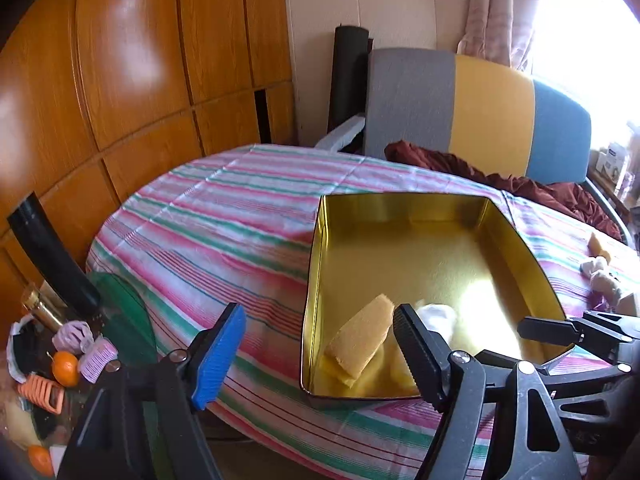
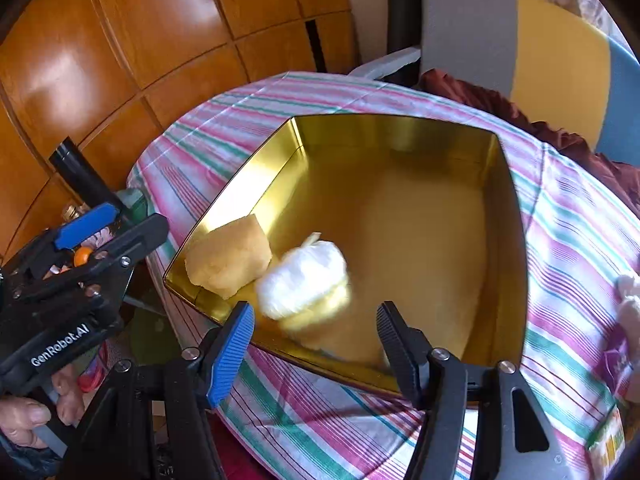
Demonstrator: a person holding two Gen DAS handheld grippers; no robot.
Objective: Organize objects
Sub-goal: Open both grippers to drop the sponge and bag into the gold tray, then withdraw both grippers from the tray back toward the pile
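A gold tin box (image 1: 516, 240) (image 2: 508, 216) stands open on the striped tablecloth. Inside it lie a yellow sponge (image 1: 362, 338) (image 2: 230, 258) at the near left corner and a white wrapped bundle (image 1: 438, 318) (image 2: 306, 276) beside it, blurred in the right wrist view. My left gripper (image 1: 320, 354) is open and empty over the box's near left edge. My right gripper (image 2: 316, 350) is open and empty just above the box's near wall, with the bundle below and ahead of it. The right gripper also shows at the right of the left wrist view (image 1: 560, 330).
Another yellow sponge (image 1: 600, 246) and white bundles (image 1: 602, 276) (image 2: 630, 300) lie on the cloth right of the box. A multicoloured chair (image 1: 480, 112) with red cloth stands behind the table. Oranges, hair rollers and a black tube (image 1: 52, 256) crowd the low surface at left.
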